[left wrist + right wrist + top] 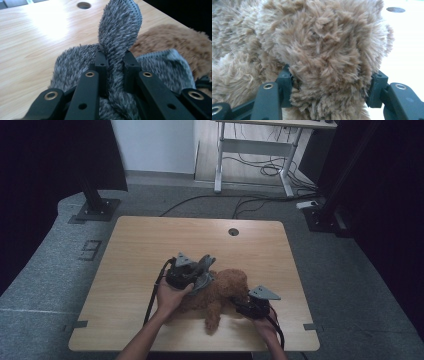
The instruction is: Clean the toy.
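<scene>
- My left claw [113, 62] is clamped on a fold of the fuzzy grey knitted garment [120, 32], its jaws nearly together.
- My right claw [332, 87] grips a thick limb of the shaggy brown plush toy [322, 50], with the pile bulging between its jaws.
- The toy lies near the front middle of the pale wooden surface [140, 245], with the garment on its left side.
- I judge both to be light, soft and floppy; the pile could slip, so I'd pinch deep folds.
- A round cable hole [233, 231] sits well apart; nothing blocks me.
</scene>
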A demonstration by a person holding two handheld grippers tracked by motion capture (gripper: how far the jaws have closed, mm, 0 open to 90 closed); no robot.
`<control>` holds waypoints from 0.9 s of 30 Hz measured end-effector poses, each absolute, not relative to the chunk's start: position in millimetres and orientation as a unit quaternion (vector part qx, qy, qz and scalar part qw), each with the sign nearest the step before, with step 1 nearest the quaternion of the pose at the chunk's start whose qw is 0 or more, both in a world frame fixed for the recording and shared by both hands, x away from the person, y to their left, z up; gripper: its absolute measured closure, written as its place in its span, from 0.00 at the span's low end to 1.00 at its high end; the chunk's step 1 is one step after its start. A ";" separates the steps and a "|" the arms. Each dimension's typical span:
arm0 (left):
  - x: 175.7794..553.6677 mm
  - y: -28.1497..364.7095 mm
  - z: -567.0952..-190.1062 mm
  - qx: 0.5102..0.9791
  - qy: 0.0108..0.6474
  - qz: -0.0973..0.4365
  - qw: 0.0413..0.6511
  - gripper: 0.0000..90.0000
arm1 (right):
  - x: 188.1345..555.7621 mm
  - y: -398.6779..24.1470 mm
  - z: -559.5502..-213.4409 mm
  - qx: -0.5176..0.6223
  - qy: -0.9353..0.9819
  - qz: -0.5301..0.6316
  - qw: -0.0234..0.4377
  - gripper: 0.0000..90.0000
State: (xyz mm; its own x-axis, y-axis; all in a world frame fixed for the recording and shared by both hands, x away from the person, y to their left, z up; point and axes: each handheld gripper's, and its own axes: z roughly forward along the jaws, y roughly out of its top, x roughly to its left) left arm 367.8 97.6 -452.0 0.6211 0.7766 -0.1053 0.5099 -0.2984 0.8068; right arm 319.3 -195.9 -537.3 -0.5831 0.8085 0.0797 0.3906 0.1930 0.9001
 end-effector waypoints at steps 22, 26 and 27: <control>335.5 145.1 -498.0 0.762 0.452 0.194 0.421 0.87 | 321.1 -194.3 -543.9 0.409 0.745 0.484 0.206 0.49; 351.4 142.8 -502.6 0.751 0.465 0.179 0.433 0.87 | 325.6 -194.4 -544.9 0.422 0.737 0.486 0.207 0.50; 355.0 140.8 -502.8 0.753 0.464 0.182 0.430 0.87 | 327.2 -194.6 -545.1 0.424 0.736 0.485 0.208 0.50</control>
State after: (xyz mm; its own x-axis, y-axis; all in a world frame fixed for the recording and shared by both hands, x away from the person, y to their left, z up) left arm 355.0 140.8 -502.8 0.5032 0.8551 -0.1253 0.5420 -0.1993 0.8164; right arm 327.2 -194.6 -545.1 -0.5537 0.8260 0.1055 0.4224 0.1694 0.8905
